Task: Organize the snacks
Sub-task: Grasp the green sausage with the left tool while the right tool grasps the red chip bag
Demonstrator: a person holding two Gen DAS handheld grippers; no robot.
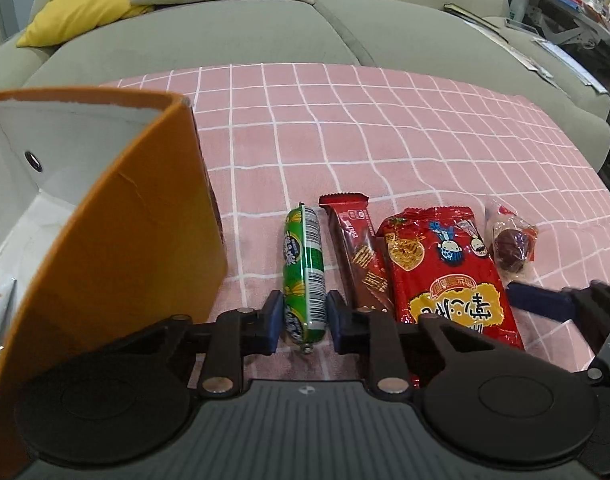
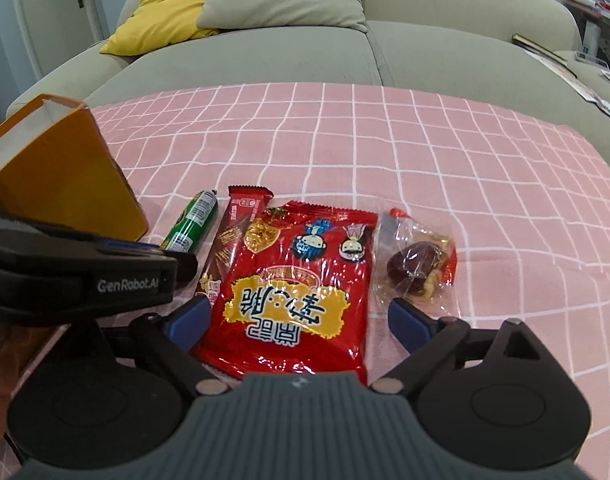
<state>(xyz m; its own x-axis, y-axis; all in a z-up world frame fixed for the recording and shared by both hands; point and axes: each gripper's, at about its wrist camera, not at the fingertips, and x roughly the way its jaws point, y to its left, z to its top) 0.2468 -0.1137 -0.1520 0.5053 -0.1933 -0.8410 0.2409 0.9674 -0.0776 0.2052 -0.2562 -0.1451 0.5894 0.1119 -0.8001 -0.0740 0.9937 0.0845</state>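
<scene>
Four snacks are lying beside the box; left claw is pinching the sausage, right claw is spreading around the red bag.

Cloth: pink, white grid. Box: orange, white inside. Sausage: green, with barcode. Wafer bar: brown-red. Big bag: red, yellow patch. Sofa: grey-green; one pillow yellow.
</scene>
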